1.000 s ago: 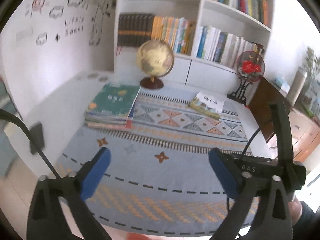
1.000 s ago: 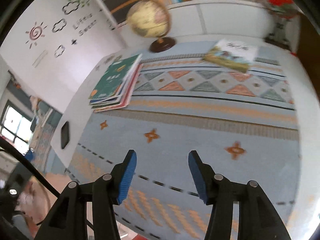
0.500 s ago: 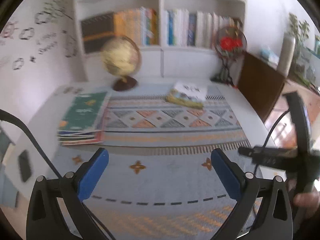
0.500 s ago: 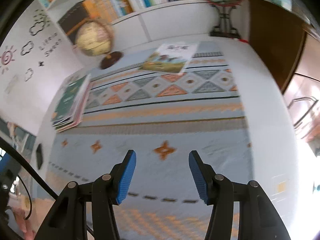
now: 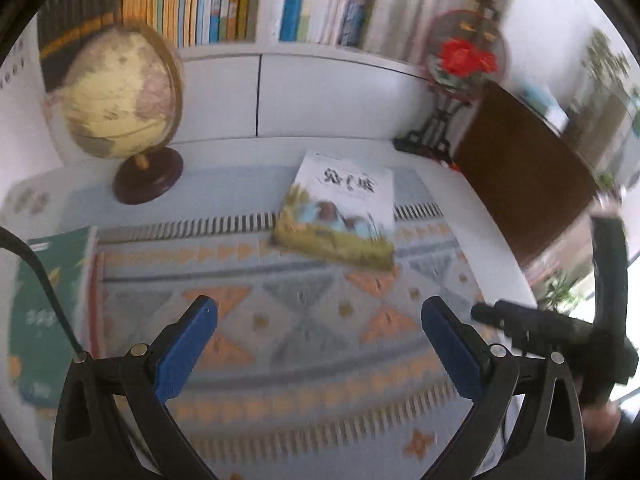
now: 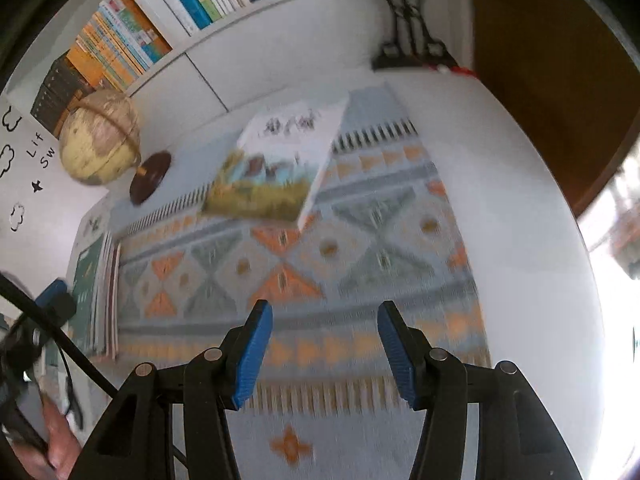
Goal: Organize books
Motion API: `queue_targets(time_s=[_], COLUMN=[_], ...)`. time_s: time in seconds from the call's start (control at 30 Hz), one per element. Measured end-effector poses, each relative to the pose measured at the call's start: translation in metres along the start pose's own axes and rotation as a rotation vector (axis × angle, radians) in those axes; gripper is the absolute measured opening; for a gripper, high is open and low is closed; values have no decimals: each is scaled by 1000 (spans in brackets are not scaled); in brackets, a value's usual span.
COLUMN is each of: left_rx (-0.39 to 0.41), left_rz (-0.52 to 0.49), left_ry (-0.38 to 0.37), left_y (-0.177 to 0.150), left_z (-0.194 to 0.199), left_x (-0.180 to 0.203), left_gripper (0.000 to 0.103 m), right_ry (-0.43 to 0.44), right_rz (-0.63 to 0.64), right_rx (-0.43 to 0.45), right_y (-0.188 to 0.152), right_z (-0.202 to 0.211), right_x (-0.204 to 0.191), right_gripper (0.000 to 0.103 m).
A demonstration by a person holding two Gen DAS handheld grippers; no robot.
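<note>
Both grippers are standing empty: the left gripper point(image 5: 318, 336) wide, the right gripper point(image 6: 324, 344) narrower. The picture book point(image 5: 340, 216) is lying mid-frame, blurred; the green stack point(image 5: 44, 312) is running off the left edge.

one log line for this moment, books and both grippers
left gripper: open, empty | right gripper: open, empty | white picture book: flat on rug, untouched | green-covered stack: rug's left edge

Downward wrist views (shared rug point(image 5: 304, 320))

Globe point(image 5: 120, 96) at ten o'clock on patterned rug point(image 5: 304, 320); red-flower ornament on a stand point(image 5: 460, 68) at one o'clock, beside brown cabinet point(image 5: 520, 176).
</note>
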State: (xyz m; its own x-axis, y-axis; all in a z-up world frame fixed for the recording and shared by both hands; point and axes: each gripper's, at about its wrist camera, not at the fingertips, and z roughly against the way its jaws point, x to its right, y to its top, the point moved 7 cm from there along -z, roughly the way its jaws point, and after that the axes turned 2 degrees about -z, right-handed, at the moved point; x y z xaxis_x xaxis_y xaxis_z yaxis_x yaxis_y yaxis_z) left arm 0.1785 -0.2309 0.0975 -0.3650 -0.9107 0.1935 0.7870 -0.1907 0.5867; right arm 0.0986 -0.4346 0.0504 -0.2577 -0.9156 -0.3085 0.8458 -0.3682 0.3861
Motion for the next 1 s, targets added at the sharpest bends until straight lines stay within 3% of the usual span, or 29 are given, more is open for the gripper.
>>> queue_targets(time_s=[0.07,0.2,0.43,0.63,0.73,0.83,0.9,1.0], left_rx=[-21,-82,-176,-179,-178,-171,-175,-176], left_rz=[43,116,113,108,89,78,70,63], left_ry=[-21,-63,-103,-133,-122,-123,-182,-193], left_y=[12,24,24,26,29,31,31,25], left_z=[-25,-82,-161,-181,-185,-187,-186,-182], left_x=[-14,-33,-46,-45,-44,-44,-38,-35], left_gripper=[100,94,91,91,92,92,92,91], right_ry=[30,-15,-66,-77,-91,-104,-88,-62], right_rz=[33,61,5,17,32,33,43,59], right_rx=[37,29,-9,-10,-19,13,8,-12], right_y=[20,41,69,77,79,84,86,83], right_z=[-14,-46,-103,-129,-140,-144,-146,-147], right_x=[-15,-29,-15,-13,-15,-18,-24,-30], right_gripper=[53,53,53,47,38,37,37,38])
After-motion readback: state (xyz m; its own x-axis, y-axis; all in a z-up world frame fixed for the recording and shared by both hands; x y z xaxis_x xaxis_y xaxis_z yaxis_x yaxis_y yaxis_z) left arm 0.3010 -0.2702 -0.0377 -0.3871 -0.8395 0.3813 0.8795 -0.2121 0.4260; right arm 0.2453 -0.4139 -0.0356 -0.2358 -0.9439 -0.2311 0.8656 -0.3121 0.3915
